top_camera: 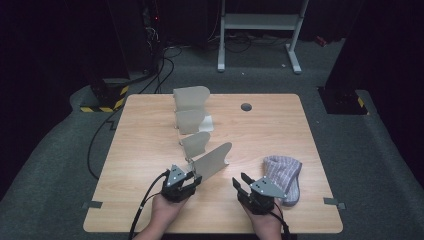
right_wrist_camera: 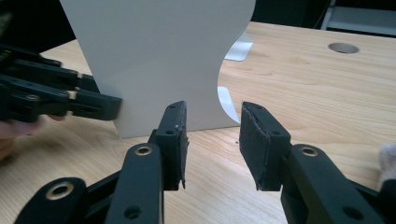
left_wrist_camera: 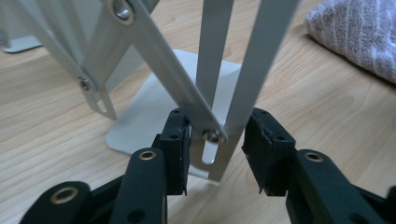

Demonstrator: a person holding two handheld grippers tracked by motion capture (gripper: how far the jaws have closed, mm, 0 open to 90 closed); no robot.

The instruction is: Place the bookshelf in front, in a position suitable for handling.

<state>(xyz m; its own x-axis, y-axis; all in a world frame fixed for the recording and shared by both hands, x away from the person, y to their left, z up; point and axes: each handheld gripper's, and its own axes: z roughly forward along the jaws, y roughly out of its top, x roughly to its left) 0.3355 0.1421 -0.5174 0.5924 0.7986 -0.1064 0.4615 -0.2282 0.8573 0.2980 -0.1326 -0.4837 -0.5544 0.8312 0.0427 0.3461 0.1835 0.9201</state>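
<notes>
A white metal rack [top_camera: 207, 122] stands mid-table and carries several beige foot-shaped panels [top_camera: 191, 97]. Its nearest panel [top_camera: 212, 160] tilts toward me. My left gripper [top_camera: 192, 176] is at that panel's lower left end. In the left gripper view the bolted ends of the metal strips [left_wrist_camera: 219, 140] lie between its jaws [left_wrist_camera: 217, 149], with the pads close on each side and a thin gap showing. My right gripper [top_camera: 240, 180] stands open just right of the panel [right_wrist_camera: 159, 60], nothing between its pads [right_wrist_camera: 212, 140]. A striped sock [top_camera: 283, 177] lies flat to its right.
The rack's flat base plate [left_wrist_camera: 149, 107] rests on the wooden table [top_camera: 150, 150]. A round grey cable hole [top_camera: 246, 107] sits at the back right. Cables trail from both grippers over the front edge. A white frame [top_camera: 260, 22] stands on the floor beyond.
</notes>
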